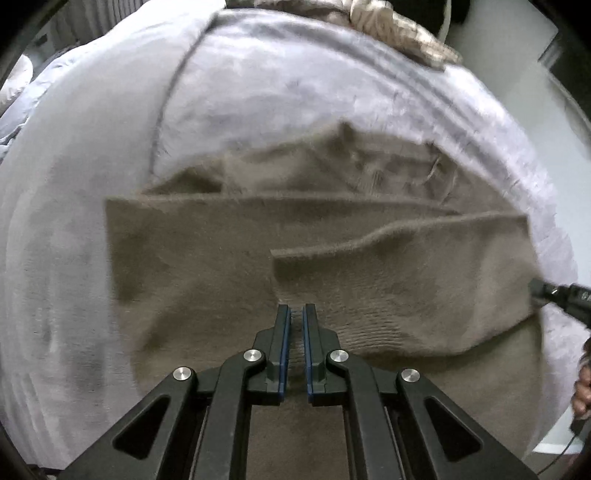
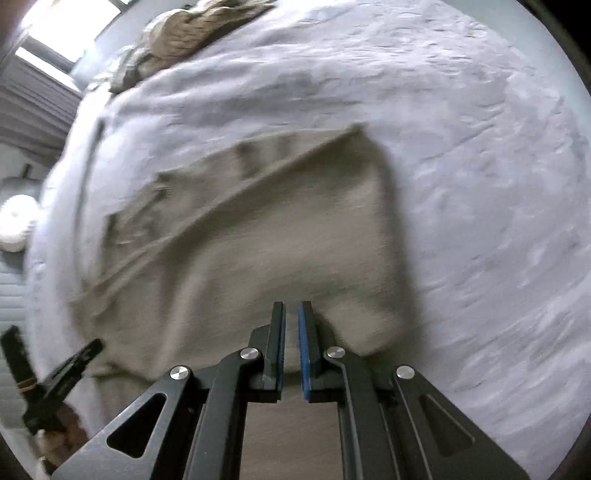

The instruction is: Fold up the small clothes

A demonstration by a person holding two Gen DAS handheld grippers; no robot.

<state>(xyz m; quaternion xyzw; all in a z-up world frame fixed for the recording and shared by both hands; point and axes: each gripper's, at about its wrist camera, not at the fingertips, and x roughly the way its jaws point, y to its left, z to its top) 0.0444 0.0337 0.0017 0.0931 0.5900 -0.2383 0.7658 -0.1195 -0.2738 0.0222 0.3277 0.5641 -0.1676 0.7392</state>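
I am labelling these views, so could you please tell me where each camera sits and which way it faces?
Left wrist: on the left tongs, facing down at the tan garment on the grey bedspread; right tongs at right edge.
Right wrist: on the right tongs, over the same garment; left tongs lower left.
Shared: garment, bedspread, patterned pillow.

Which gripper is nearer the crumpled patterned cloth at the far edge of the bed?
Cannot call it: left gripper and right gripper both sit over the brown garment, with the patterned cloth far beyond each.
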